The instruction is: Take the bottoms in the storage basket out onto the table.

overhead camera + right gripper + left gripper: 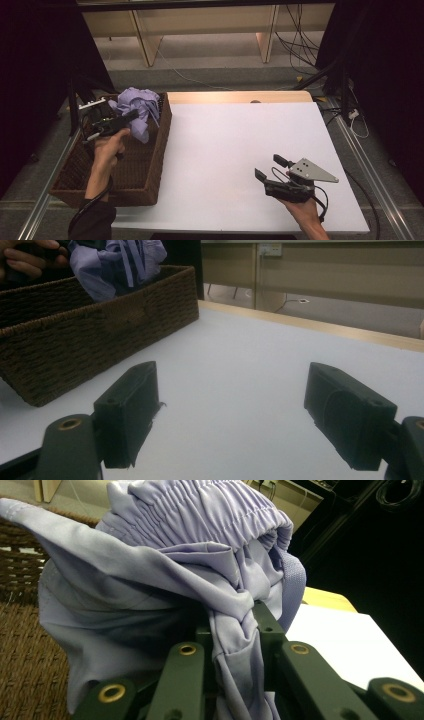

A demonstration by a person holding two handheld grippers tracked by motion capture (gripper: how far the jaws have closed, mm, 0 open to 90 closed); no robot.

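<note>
Pinching lilac cloth (pixel 165 575), left gripper (pixel 131 115) over basket (pixel 150 165).

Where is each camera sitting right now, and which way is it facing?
High view: above the person's side, looking forward and down on the white table; both forearms, left gripper, right gripper.
Left gripper view: rides that gripper, faces the lilac garment pinched between its jaws, above the wicker basket.
Right gripper view: low over the table, faces the basket; open jaws.
All three share garment and basket.
</note>
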